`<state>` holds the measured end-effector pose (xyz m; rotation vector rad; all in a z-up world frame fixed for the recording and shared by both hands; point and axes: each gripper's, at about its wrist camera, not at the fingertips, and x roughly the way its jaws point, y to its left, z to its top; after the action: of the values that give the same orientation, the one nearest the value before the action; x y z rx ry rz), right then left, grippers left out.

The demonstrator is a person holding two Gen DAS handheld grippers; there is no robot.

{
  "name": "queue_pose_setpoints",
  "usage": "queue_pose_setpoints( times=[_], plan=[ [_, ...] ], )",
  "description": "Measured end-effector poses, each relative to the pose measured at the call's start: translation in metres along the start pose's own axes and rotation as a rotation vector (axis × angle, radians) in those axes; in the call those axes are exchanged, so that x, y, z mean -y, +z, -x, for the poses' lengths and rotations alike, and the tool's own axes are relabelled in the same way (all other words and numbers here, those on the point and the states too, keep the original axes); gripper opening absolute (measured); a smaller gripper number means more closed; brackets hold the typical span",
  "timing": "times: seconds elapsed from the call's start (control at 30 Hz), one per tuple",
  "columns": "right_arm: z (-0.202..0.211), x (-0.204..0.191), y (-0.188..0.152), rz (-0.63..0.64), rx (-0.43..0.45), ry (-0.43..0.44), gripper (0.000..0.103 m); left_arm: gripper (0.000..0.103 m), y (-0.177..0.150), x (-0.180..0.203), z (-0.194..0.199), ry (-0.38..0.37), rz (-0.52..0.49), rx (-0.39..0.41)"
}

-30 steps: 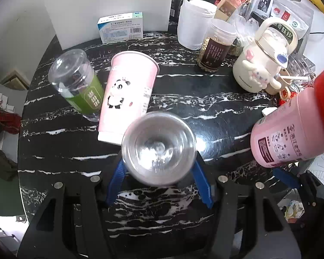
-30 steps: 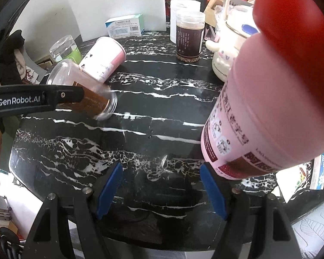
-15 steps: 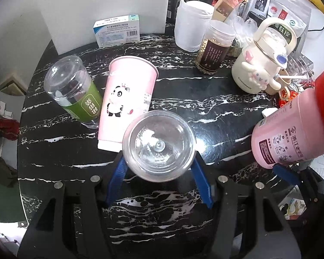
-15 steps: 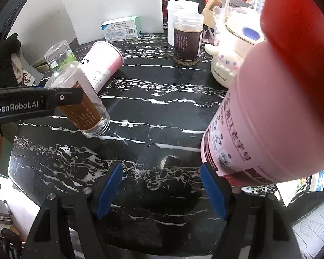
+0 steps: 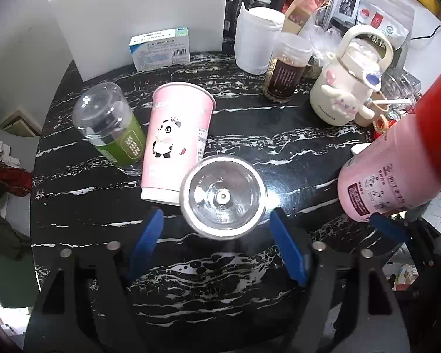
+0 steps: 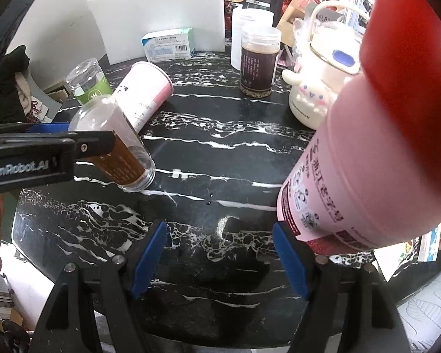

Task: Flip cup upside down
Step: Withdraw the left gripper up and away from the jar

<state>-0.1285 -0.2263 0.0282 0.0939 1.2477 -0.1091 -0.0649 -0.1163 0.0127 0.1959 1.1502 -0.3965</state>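
Clear brown-labelled cup (image 6: 114, 144) upside down on table (image 6: 220, 153)

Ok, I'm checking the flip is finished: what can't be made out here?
- Left wrist view: the clear cup hides its own mouth, so contact with the table is unseen.
- Right wrist view: the left gripper covers the cup's side; whether its jaws pinch it is unclear.
- Pink bottle: red cap cut off by the edge.

Two clear plastic cups, one brown-labelled (image 6: 114, 144) and one green-labelled (image 5: 111, 129), one pink paper cup (image 5: 176, 141), one pink bottle (image 5: 397, 170), one dark-filled jar (image 5: 285, 70), one cream kettle-shaped flask (image 5: 347, 88), one small box (image 5: 160, 48), one white board (image 5: 138, 17), two grippers, left (image 5: 217, 235) and right (image 6: 220, 253).
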Motion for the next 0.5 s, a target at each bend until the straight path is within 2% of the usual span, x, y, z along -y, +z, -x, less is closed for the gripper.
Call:
queue_pose_setpoints(
  times=[0.43,0.5],
  plan=[
    [0.023,-0.017,0.014,0.016,0.031,-0.002,0.075,0.079,-0.010,-0.032,0.048,0.024,0.023,0.023],
    [0.025,-0.020,0.017,0.017,0.033,0.005,0.079,0.081,-0.012,-0.039,0.053,0.034,0.034,0.024]
  ],
)
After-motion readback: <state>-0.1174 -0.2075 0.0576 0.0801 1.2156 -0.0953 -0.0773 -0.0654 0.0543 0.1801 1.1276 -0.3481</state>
